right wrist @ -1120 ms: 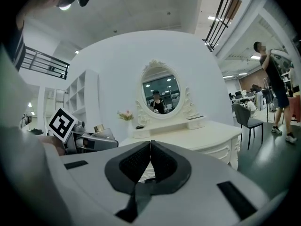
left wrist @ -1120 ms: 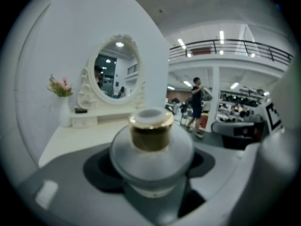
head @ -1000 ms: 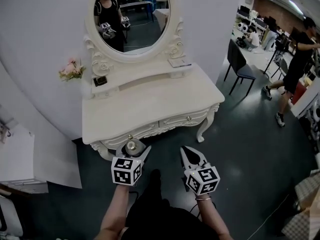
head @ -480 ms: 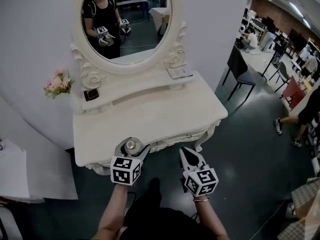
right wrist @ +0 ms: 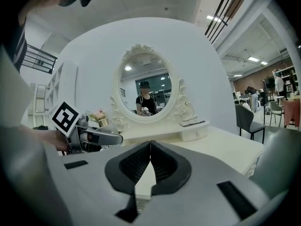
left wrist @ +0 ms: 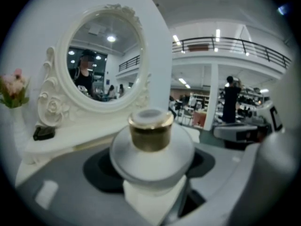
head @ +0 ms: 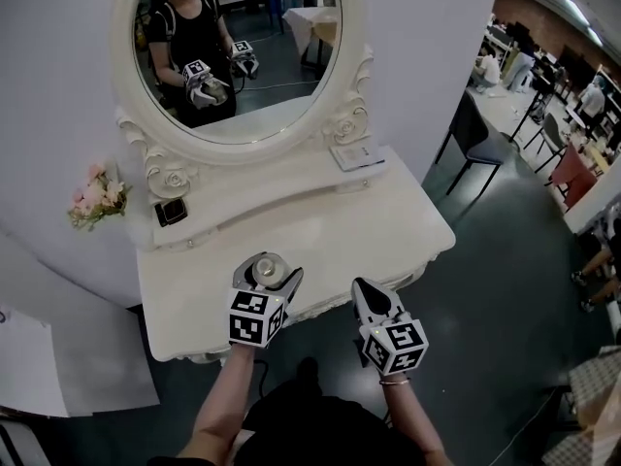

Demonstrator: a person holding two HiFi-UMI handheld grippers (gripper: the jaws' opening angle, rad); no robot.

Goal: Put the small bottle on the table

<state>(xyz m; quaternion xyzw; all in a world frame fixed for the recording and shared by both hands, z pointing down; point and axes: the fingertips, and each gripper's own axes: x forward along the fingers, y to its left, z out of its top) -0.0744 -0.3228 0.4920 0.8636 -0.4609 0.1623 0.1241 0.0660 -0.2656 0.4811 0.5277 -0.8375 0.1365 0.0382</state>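
Note:
A small white bottle (head: 263, 272) with a gold collar and white cap sits upright between the jaws of my left gripper (head: 267, 278), which is shut on it just over the front edge of the white dressing table (head: 330, 223). In the left gripper view the small bottle (left wrist: 151, 147) fills the middle, held above the tabletop. My right gripper (head: 370, 295) is shut with nothing in it, at the table's front edge, right of the left one. In the right gripper view its jaws meet in a line and the left gripper (right wrist: 101, 136) shows at the left.
An oval mirror (head: 238, 47) stands at the back of the table on a raised shelf (head: 262, 184) with a small dark box (head: 171, 212) and a flat white item (head: 353, 154). Pink flowers (head: 94, 195) are at the far left. A dark chair (head: 475, 134) stands to the right.
Both grippers have moved forward toward the table; the left one with the bottle is now over the table's front edge. The view has drawn nearer to the mirror.

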